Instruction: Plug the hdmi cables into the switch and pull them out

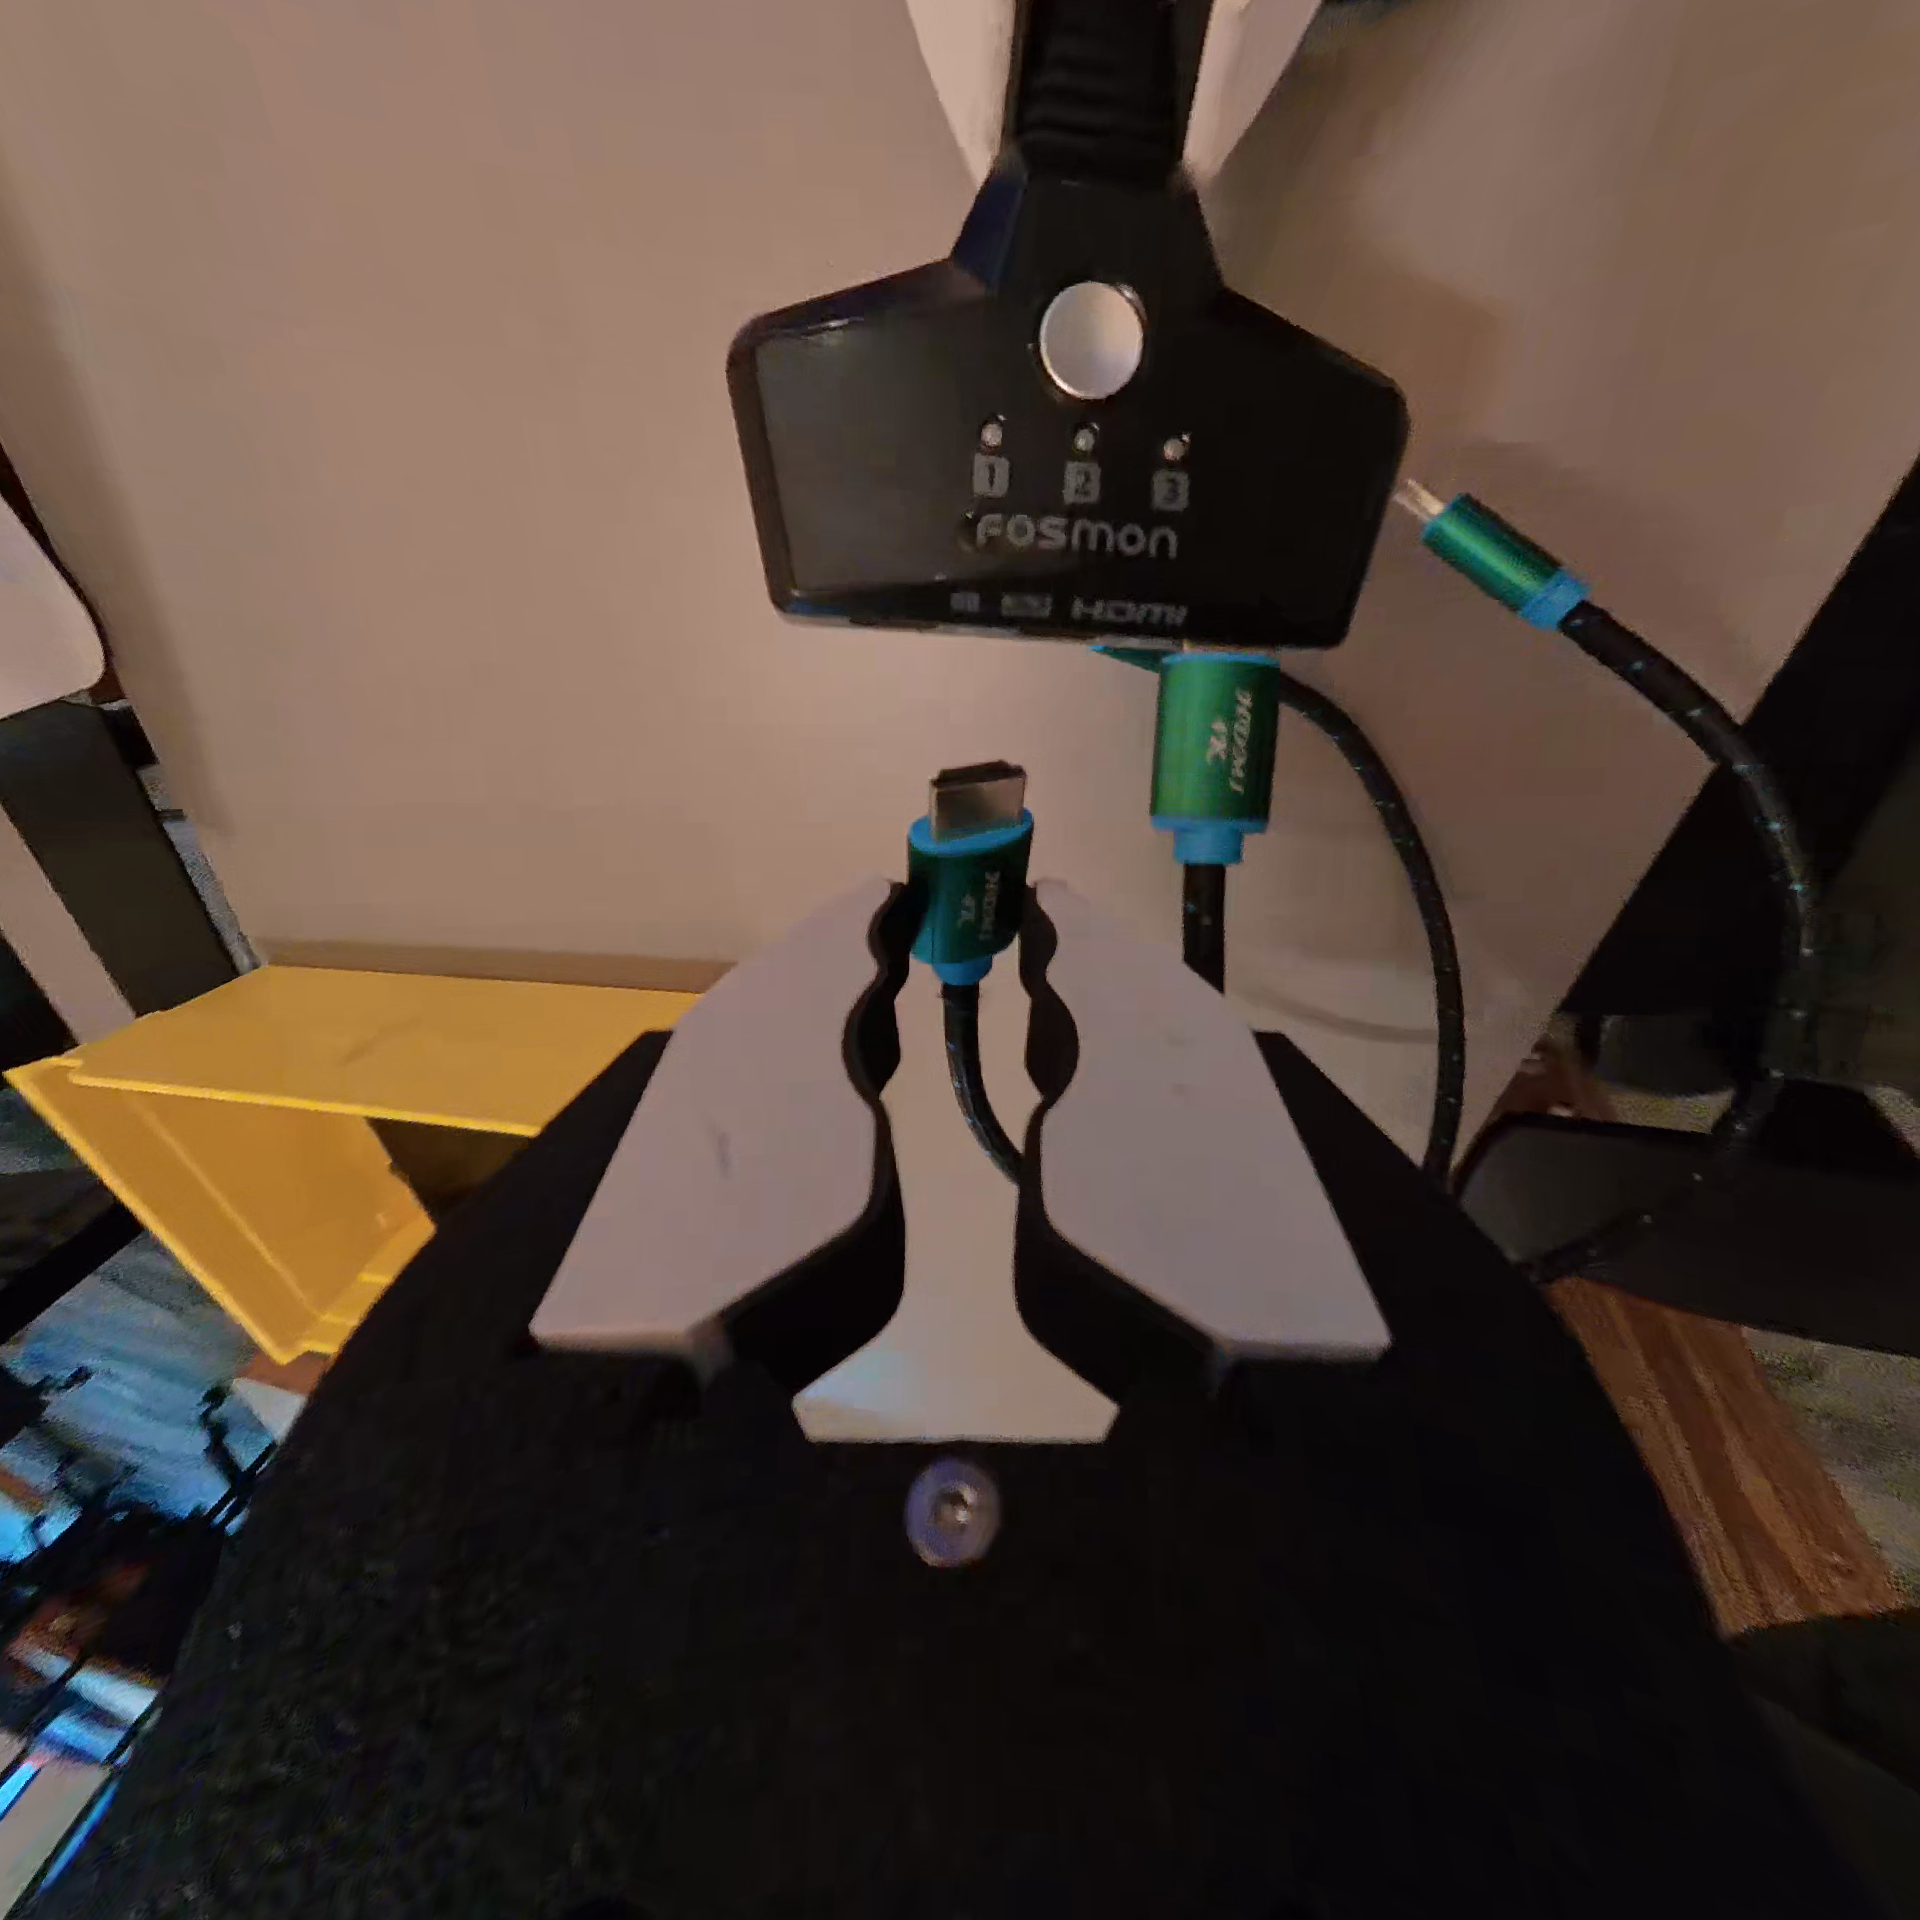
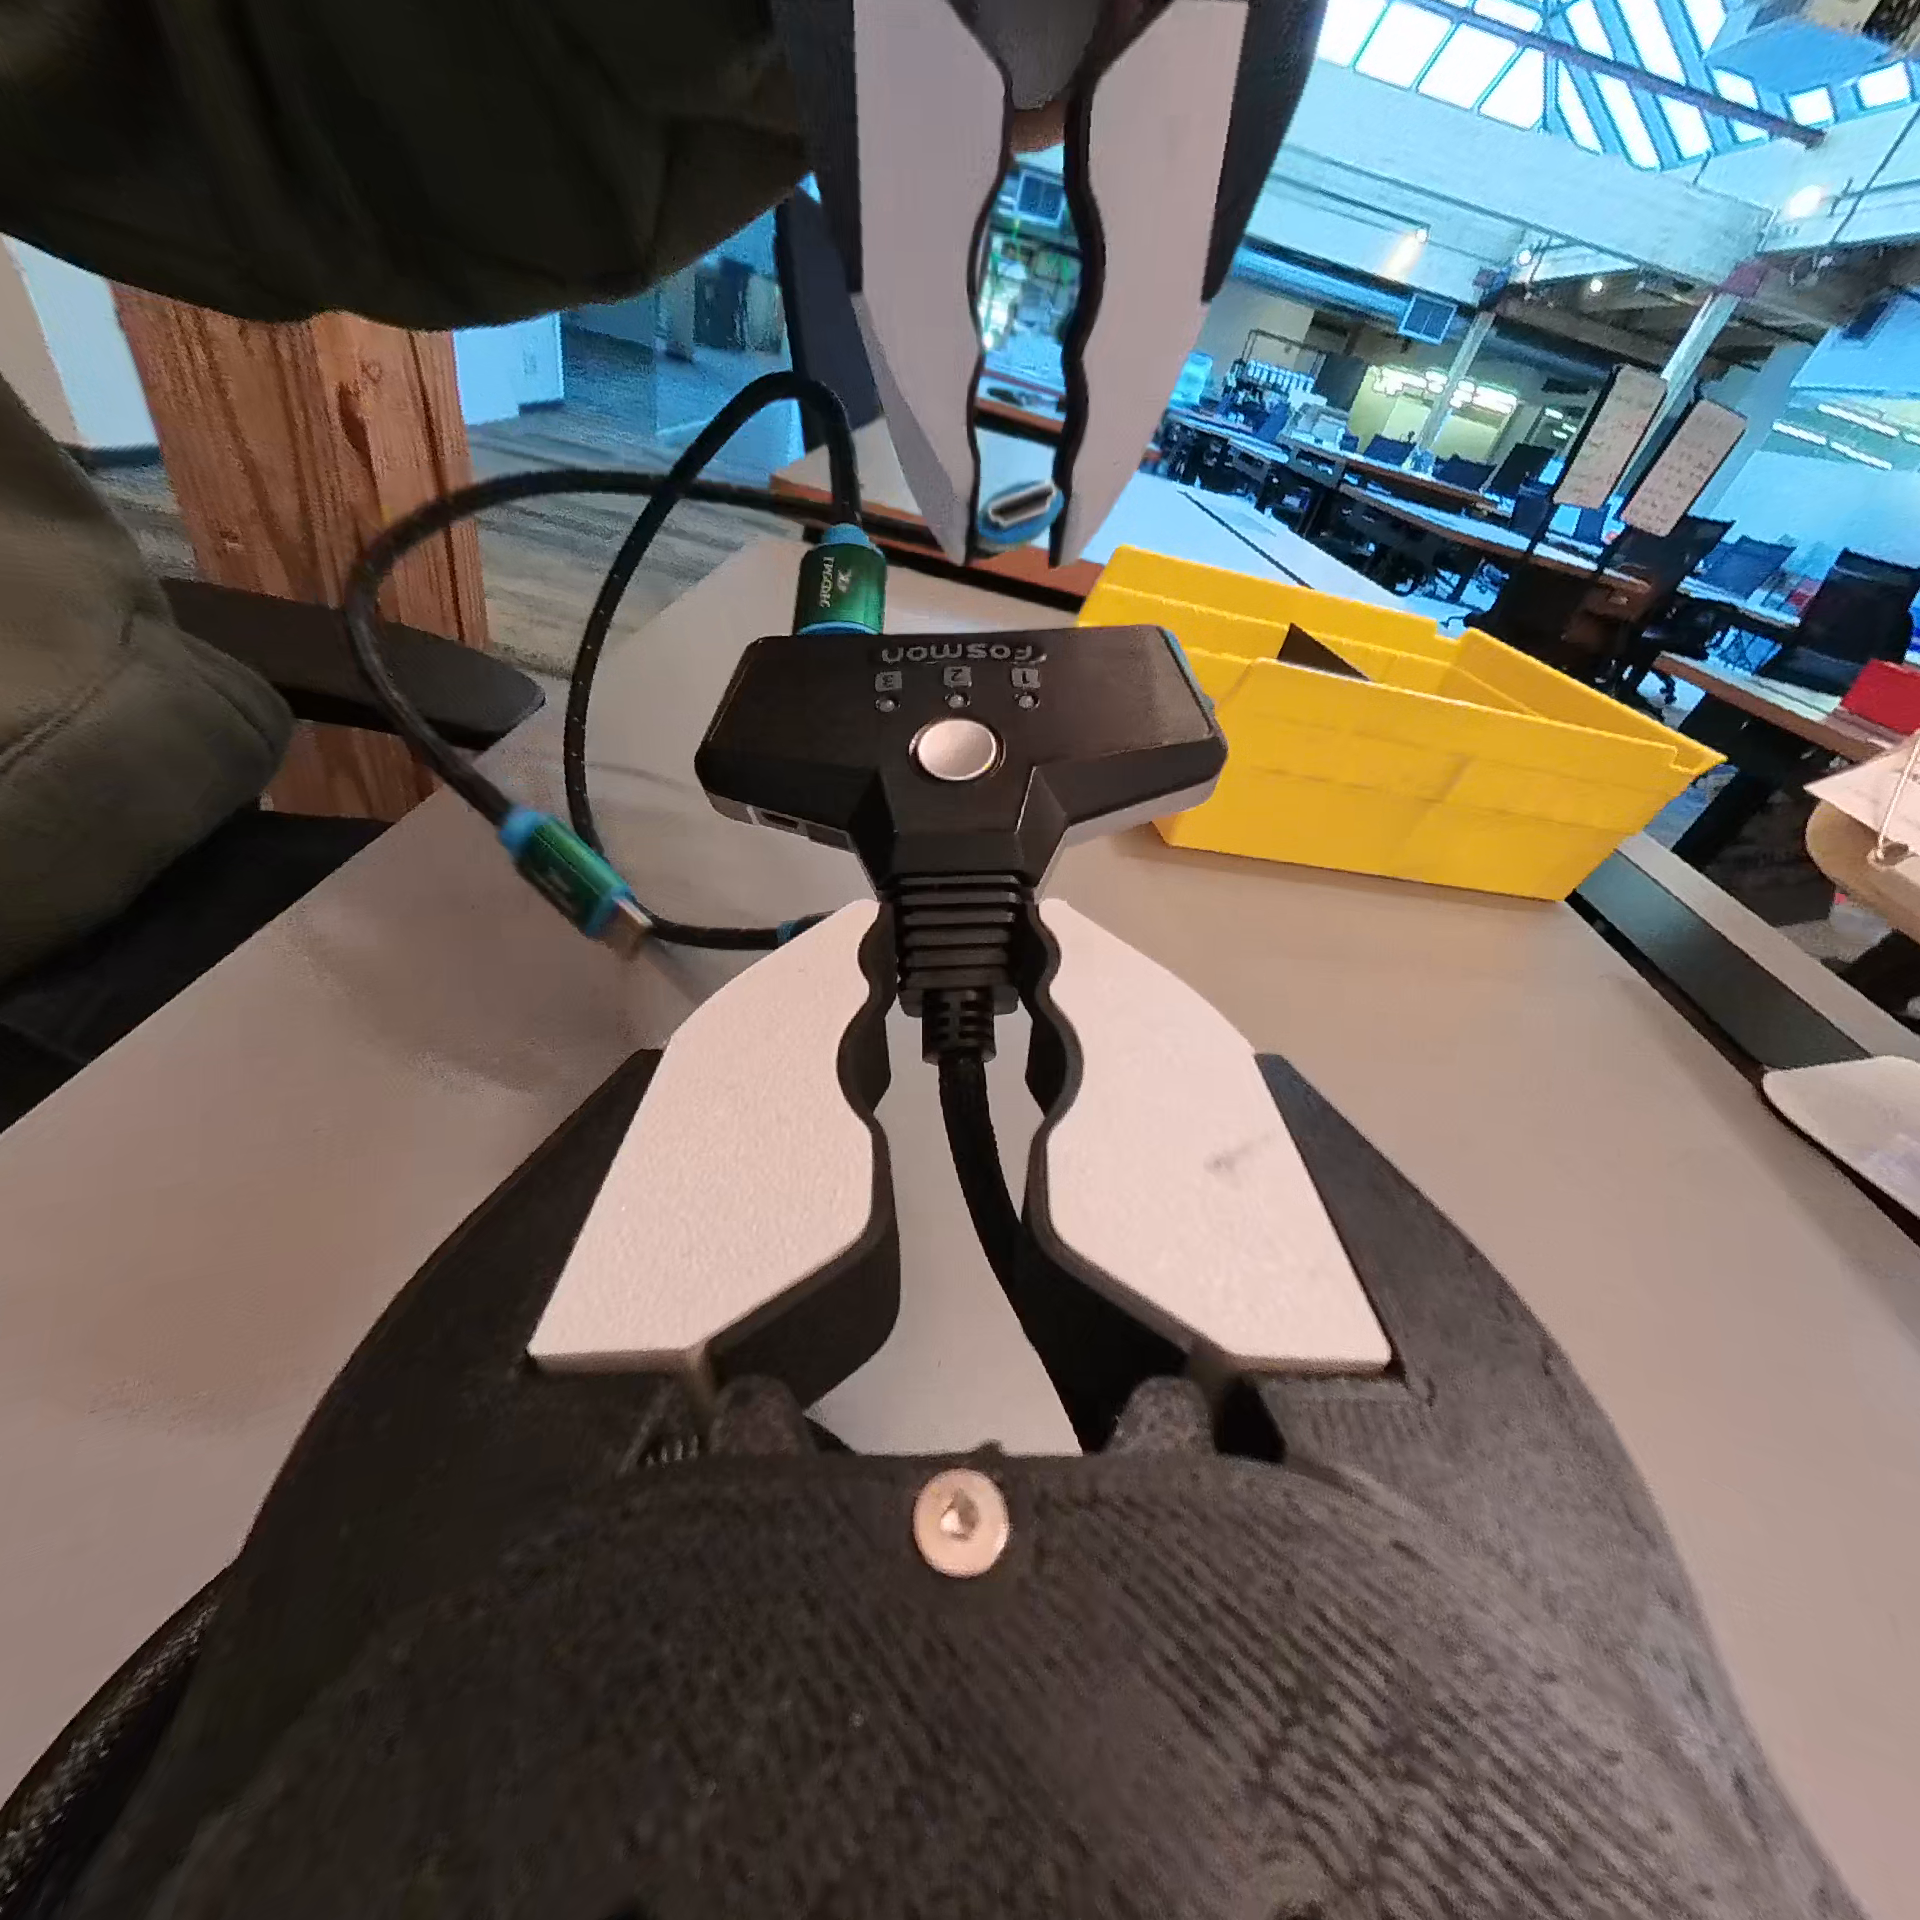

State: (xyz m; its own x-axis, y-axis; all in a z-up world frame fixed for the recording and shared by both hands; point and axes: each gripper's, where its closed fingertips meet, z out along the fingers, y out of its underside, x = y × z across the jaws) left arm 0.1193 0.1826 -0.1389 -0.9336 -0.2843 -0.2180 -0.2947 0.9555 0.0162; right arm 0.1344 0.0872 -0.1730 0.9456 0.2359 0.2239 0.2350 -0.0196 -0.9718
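My left gripper (image 1: 964,906) is shut on a green HDMI plug (image 1: 966,894), its metal tip pointing at the black switch (image 1: 1070,457) a short way ahead, apart from it. A second green plug (image 1: 1214,750) sits in the switch's right-hand port. A third plug (image 1: 1496,556) lies loose to the right on the same cable. My right gripper (image 2: 958,935) is shut on the switch's ribbed cable neck (image 2: 956,935), holding the switch (image 2: 961,727) above the table. The left gripper (image 2: 1023,520) faces it with its plug (image 2: 1023,506).
A yellow bin (image 2: 1403,727) stands on the grey table (image 2: 1403,1091) to the right of the switch; it also shows in the left wrist view (image 1: 260,1101). A wooden post (image 2: 301,540) and a black chair (image 2: 364,665) are at the left. A person's dark sleeve (image 2: 364,135) is above.
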